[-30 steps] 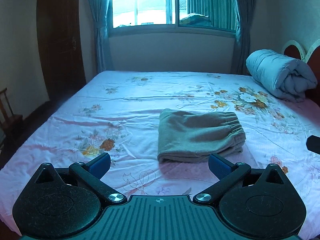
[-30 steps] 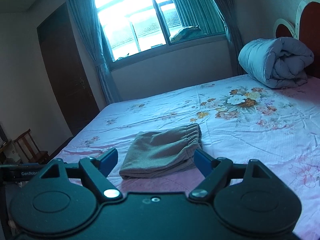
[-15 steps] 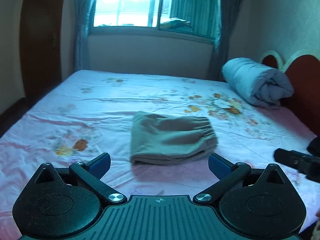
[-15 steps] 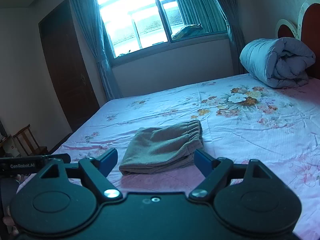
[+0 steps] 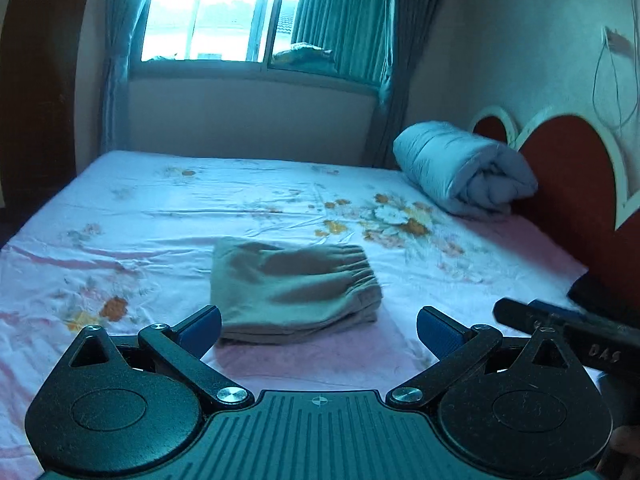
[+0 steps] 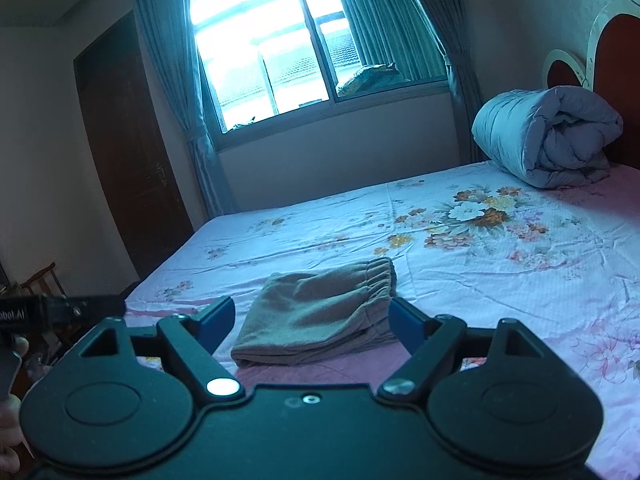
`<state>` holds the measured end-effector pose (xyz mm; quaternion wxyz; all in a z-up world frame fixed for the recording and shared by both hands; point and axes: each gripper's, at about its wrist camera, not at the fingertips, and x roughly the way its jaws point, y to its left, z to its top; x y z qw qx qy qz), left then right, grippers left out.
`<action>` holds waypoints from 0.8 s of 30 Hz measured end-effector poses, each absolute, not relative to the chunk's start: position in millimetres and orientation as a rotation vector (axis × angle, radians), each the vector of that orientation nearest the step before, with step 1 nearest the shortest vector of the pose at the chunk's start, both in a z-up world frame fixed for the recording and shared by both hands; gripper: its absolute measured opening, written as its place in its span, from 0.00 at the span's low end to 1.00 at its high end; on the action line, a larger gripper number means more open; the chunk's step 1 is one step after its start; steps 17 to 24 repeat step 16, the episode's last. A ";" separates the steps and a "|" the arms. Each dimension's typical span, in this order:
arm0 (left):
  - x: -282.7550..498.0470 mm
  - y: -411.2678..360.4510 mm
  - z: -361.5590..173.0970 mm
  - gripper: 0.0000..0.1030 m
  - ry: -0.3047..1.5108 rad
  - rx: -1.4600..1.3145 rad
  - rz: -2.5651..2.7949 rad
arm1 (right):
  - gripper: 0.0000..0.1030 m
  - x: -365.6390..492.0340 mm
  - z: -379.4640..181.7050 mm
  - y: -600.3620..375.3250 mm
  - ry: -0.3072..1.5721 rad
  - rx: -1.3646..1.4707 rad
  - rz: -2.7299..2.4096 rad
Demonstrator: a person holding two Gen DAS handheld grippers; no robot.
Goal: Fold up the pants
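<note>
The grey-brown pants (image 5: 294, 286) lie folded into a compact stack on the floral bed sheet (image 5: 168, 216), elastic waistband to the right. They also show in the right wrist view (image 6: 320, 310). My left gripper (image 5: 318, 326) is open and empty, held back from the pants' near edge. My right gripper (image 6: 312, 318) is open and empty, also short of the pants. The right gripper's body (image 5: 560, 326) shows at the right edge of the left wrist view, and the left gripper's body (image 6: 60, 310) shows at the left edge of the right wrist view.
A rolled grey duvet (image 5: 464, 172) lies at the head of the bed against the red headboard (image 5: 568, 168). A window with curtains (image 6: 304, 56) is beyond the bed. A dark door (image 6: 128, 152) and a wooden chair (image 6: 42, 284) stand to the left.
Both grippers have drawn back and swung a little, the left one turning right so the headboard and the right gripper come into view. The pants lie still. Both grippers stay open.
</note>
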<state>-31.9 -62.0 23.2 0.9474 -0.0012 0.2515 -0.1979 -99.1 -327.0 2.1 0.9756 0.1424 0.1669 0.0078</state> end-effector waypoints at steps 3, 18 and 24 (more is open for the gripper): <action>-28.3 -66.4 24.7 1.00 0.505 0.035 -0.365 | 0.75 -97.0 1.0 -324.1 0.345 0.274 0.020; -20.6 -70.2 20.4 0.98 0.517 0.019 -0.300 | 0.75 -84.9 4.3 -319.3 0.358 0.221 -0.063; -20.6 -70.2 20.4 0.98 0.517 0.019 -0.300 | 0.75 -84.9 4.3 -319.3 0.358 0.221 -0.063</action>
